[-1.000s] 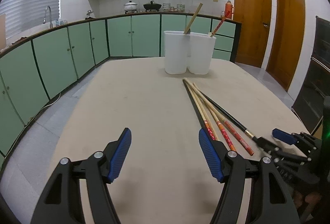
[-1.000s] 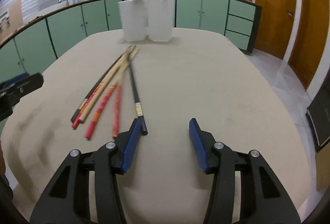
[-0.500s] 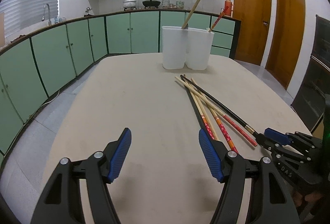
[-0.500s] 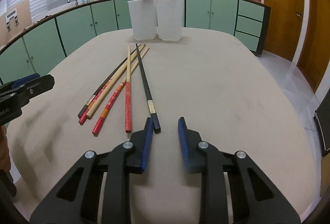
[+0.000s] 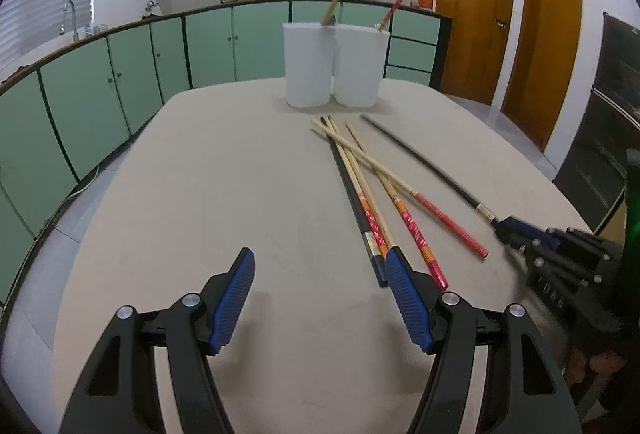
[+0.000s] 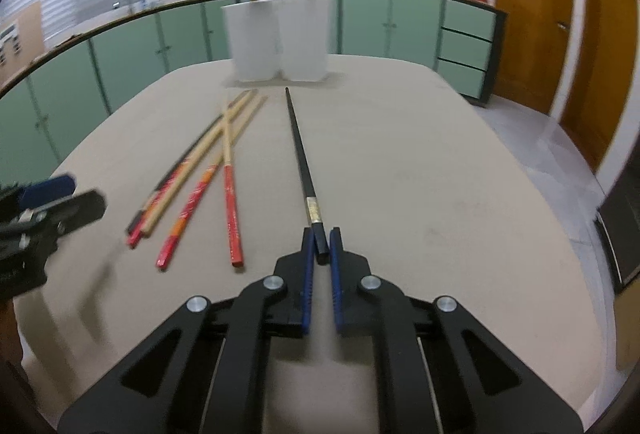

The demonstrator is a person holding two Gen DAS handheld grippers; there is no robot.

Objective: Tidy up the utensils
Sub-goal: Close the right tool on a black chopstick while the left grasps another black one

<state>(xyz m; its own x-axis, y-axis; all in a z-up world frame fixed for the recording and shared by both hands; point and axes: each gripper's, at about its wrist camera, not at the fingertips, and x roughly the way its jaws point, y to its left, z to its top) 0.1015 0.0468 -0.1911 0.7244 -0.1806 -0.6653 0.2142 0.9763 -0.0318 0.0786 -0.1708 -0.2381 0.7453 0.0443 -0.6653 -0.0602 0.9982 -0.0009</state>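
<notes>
My right gripper [image 6: 321, 240] is shut on the near end of a black chopstick [image 6: 301, 159] that points toward two white holders [image 6: 280, 38] at the table's far end. The same chopstick [image 5: 424, 166] and right gripper [image 5: 510, 230] show in the left wrist view. Several wooden and red-handled chopsticks [image 6: 208, 170] lie loose to its left; they also show in the left wrist view [image 5: 372, 186]. My left gripper [image 5: 320, 274] is open and empty above the table, its right fingertip just before the chopstick ends. Each holder [image 5: 332, 64] has one chopstick standing in it.
The beige table [image 5: 200, 194] has rounded edges. Green cabinets and a counter run behind and to the left. Wooden doors [image 5: 476, 6] stand at the right, with a dark appliance [image 5: 600, 138] beside the table.
My right gripper closed on the black chopstick's near end and shifted it away from the pile. My left gripper stayed open and moved closer to the loose chopsticks.
</notes>
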